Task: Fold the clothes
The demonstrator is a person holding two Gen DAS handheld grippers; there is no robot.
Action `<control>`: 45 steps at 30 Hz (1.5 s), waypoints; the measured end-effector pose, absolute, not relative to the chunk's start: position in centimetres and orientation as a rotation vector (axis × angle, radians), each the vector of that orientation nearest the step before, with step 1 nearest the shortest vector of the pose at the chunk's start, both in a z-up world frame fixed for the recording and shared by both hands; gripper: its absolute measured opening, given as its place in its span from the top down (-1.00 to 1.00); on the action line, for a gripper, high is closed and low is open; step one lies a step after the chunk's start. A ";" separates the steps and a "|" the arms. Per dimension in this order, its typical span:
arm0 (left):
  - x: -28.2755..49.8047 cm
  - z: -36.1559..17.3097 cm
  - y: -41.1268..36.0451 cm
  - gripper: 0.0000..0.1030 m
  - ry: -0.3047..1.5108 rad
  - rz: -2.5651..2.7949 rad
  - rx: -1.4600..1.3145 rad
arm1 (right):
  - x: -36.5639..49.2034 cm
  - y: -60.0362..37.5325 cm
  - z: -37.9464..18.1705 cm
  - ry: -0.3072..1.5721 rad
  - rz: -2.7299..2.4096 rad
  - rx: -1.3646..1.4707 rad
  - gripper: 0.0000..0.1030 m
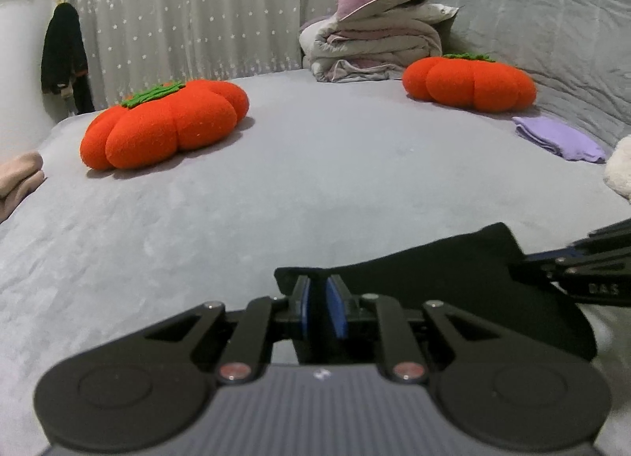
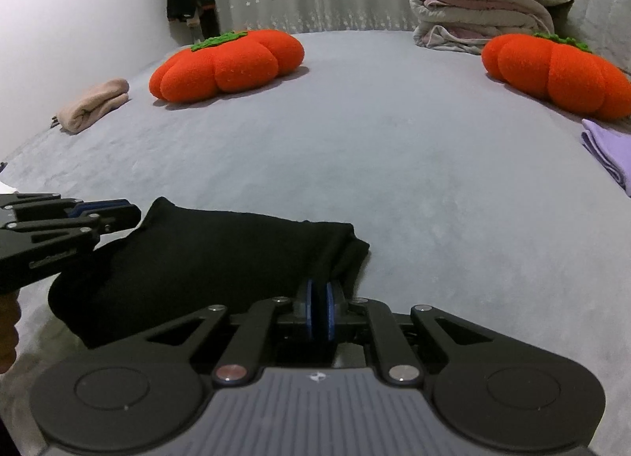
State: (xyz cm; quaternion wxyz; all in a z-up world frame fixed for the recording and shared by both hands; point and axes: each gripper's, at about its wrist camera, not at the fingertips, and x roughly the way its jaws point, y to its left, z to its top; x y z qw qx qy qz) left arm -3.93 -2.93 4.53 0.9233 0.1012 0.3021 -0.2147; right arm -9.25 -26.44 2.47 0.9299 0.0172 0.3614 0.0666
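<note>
Grey bed point(image 2: 394, 148): both tools, left point(image 1: 317, 290) and right point(image 2: 318, 298) (tilted down), pinch the black garment point(image 2: 221, 255).

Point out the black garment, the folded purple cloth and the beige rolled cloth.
black garment point(image 2: 221, 255), right wrist view, middle of its top surface
folded purple cloth point(image 1: 560, 138), left wrist view, middle of its upper face
beige rolled cloth point(image 2: 94, 103), right wrist view, middle of the roll

You get dim, even indoor light, soft shadows under the cushions point(image 1: 165, 123), bowed fisheye edges, blurred foreground.
</note>
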 end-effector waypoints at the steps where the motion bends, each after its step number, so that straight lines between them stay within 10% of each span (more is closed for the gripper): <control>1: -4.1 4.5 -2.9 0.74 0.621 -0.447 0.208 | -9.2 -26.4 2.4 0.739 0.139 0.032 0.83; 26: -0.3 3.6 -1.0 0.62 0.773 -0.420 -0.021 | -6.1 -28.5 2.4 0.697 0.101 0.163 0.67; 32: -1.1 3.7 -1.8 0.93 0.724 -0.457 0.043 | -6.1 -27.2 2.1 0.685 0.114 0.074 0.82; 45: -1.0 4.1 -1.1 0.89 0.738 -0.467 -0.022 | -6.4 -26.5 2.6 0.618 0.093 0.042 0.87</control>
